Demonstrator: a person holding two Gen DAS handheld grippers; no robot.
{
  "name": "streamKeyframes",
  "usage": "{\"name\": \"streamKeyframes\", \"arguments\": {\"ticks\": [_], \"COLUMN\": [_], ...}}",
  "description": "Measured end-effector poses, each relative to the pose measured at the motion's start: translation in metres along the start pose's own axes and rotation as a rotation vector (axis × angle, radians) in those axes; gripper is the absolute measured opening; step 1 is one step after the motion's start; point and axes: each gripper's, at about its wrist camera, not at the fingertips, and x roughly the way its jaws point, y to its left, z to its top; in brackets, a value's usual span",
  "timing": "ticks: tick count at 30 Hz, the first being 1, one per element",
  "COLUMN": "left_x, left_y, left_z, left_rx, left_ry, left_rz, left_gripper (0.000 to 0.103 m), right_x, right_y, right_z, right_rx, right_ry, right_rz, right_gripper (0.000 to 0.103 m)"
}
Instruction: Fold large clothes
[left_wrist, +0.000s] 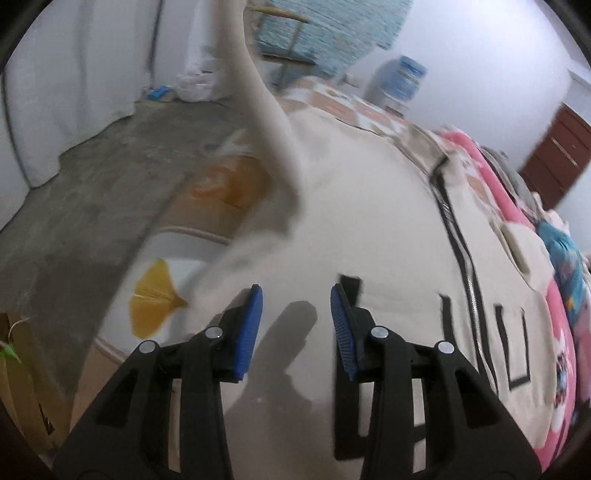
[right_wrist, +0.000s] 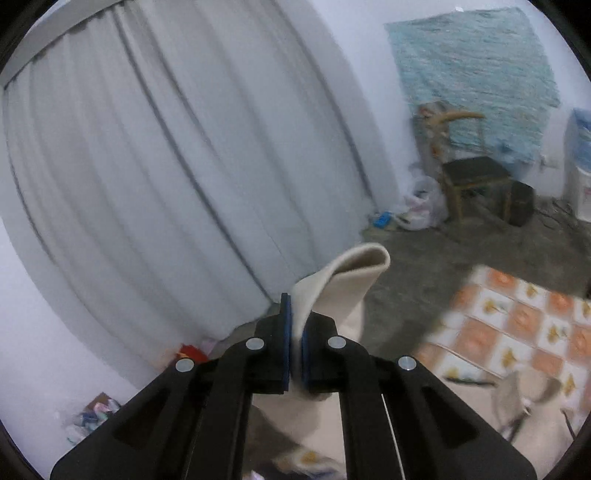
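Left tongs (left_wrist: 296, 295) apart, right tongs (right_wrist: 296, 325) clamped

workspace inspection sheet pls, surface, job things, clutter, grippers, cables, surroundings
surface: bed with a checkered orange and white sheet, mostly covered by the garment.
job's things: cream zip-up jacket spread flat, black zipper and black lettering showing; its sleeve lifted up off the bed.
clutter: pink blanket along the jacket's far edge; plastic bags by the wall; cardboard box on the floor.
grippers: left gripper open above the jacket, nothing between the pads; right gripper shut on the sleeve end.
cables: nothing seen.
surroundings: grey curtain, wooden chair, teal wall hanging, water dispenser, brown door.
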Motion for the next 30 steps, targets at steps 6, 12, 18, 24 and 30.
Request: {"name": "streamKeyframes", "arguments": {"ticks": [6,12,18,24,30], "left_x": [0.001,0.005,0.006,0.007,0.007], "left_y": [0.004,-0.002,-0.006,-0.008,-0.008], "left_z": [-0.001,0.001,0.005,0.004,0.0], "left_rx": [-0.036,-0.035,-0.029,0.004,0.027], "left_ry": [-0.042,-0.045,-0.042,-0.023,-0.019], "left_rz": [0.059,0.129,0.16,0.192,0.212], "left_gripper": [0.029,0.027,0.025,0.023,0.021], "right_x": [-0.024,-0.069,-0.08,-0.104,-0.099], "right_y": [-0.159,-0.227,-0.28,-0.301,-0.322], "right_z": [-0.129,-0.188,-0.25,-0.269,-0.291], "right_rx": [0.248,0.39,0.513,0.558,0.592], "right_ry": [0.2,0.196,0.261,0.198,0.277], "right_rz": [-0.226,-0.294,-0.372,-0.361,-0.39], "right_gripper": [0.005,0.005,0.005,0.005,0.009]}}
